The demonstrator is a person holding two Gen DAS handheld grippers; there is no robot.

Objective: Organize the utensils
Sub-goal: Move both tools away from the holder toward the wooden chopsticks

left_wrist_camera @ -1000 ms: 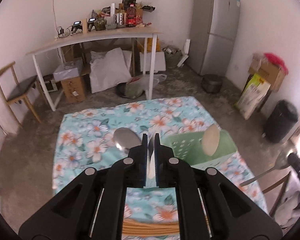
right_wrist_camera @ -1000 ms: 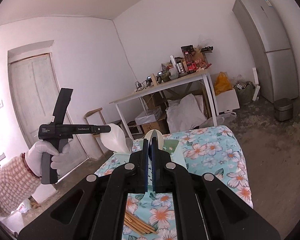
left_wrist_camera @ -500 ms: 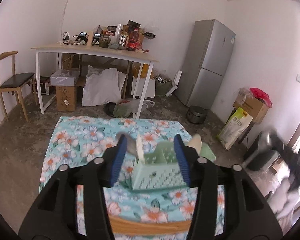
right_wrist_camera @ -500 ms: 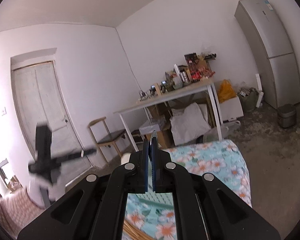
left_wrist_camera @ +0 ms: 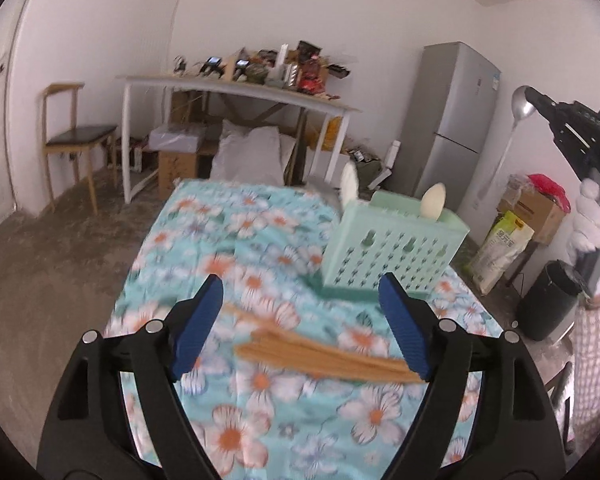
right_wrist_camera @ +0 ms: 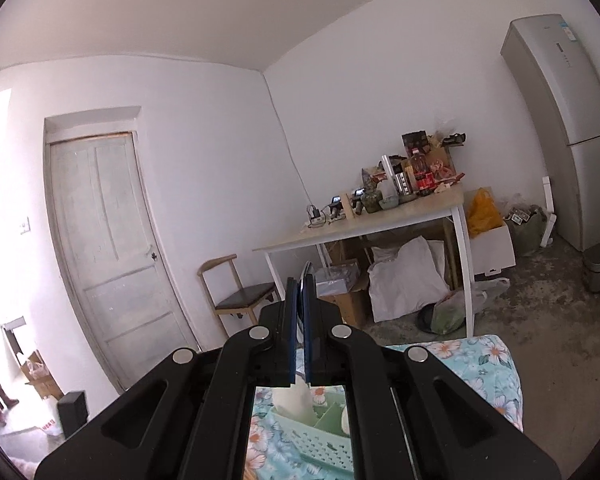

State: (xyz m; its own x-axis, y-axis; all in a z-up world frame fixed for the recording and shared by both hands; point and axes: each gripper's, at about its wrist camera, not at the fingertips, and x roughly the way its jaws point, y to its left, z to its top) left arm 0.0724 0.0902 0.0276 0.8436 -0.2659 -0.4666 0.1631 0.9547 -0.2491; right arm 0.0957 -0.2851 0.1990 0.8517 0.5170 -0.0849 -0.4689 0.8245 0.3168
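My left gripper (left_wrist_camera: 302,322) hangs low over the floral tablecloth (left_wrist_camera: 228,240), its jaws opening wide. A bundle of wooden chopsticks (left_wrist_camera: 324,354) lies on the cloth between the blue pads (left_wrist_camera: 198,330), which do not touch it. Behind it stands the pale green utensil basket (left_wrist_camera: 392,254) with two white spoons (left_wrist_camera: 432,200) upright in it. At the right, a gloved hand (left_wrist_camera: 590,216) holds my right gripper (left_wrist_camera: 540,102) up high, shut on a metal spoon (left_wrist_camera: 521,100) whose handle hangs down. The right wrist view shows that gripper (right_wrist_camera: 299,286) shut on the spoon (right_wrist_camera: 306,270) edge-on, above the basket (right_wrist_camera: 316,446).
A cluttered white desk (left_wrist_camera: 236,88), a wooden chair (left_wrist_camera: 76,140) and a grey fridge (left_wrist_camera: 460,120) stand behind the table. Boxes, a sack (left_wrist_camera: 500,248) and a black bin (left_wrist_camera: 550,300) line the right side. A pale door (right_wrist_camera: 108,248) is on the left wall.
My left gripper let go of a white spoon into the basket, opened wide and dropped back over the chopsticks. My right gripper rose with the metal spoon.
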